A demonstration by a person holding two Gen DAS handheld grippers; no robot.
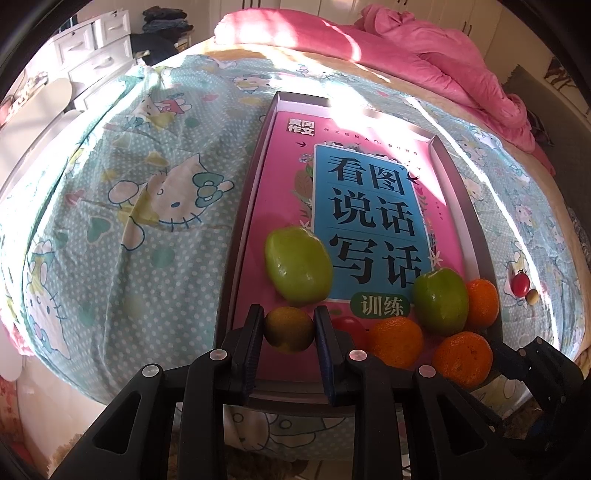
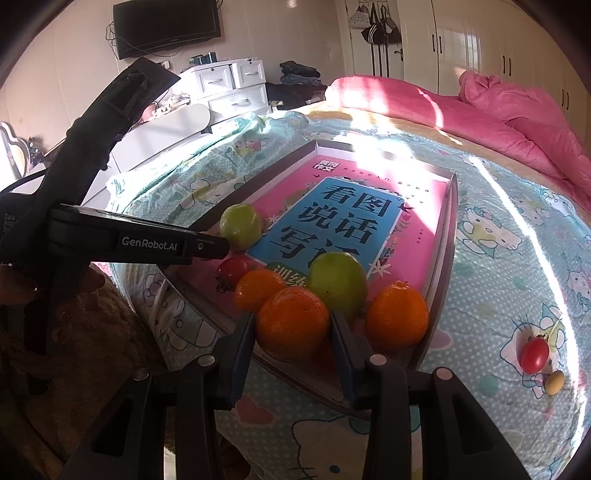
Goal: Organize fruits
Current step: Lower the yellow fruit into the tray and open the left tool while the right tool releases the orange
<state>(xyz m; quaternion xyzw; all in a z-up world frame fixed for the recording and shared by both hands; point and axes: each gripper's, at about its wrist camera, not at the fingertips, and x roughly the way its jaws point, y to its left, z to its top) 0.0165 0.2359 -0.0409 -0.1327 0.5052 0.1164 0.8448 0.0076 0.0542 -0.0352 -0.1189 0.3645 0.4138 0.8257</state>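
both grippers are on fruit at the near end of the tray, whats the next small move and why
Probably set both fruits down and open up. The left gripper pinches a small yellow-green fruit, the right gripper an orange, both already over the tray among the other fruit. A cherry tomato and a small yellow fruit are out on the bedsheet.

A home bedroom: a bed (image 2: 498, 258) under a cartoon-cat sheet with a pink quilt (image 2: 517, 122), white drawers (image 2: 229, 85), a wall-mounted television (image 2: 166, 26), white wardrobes (image 2: 480, 44) and bags hanging (image 2: 380, 29) by the wall.
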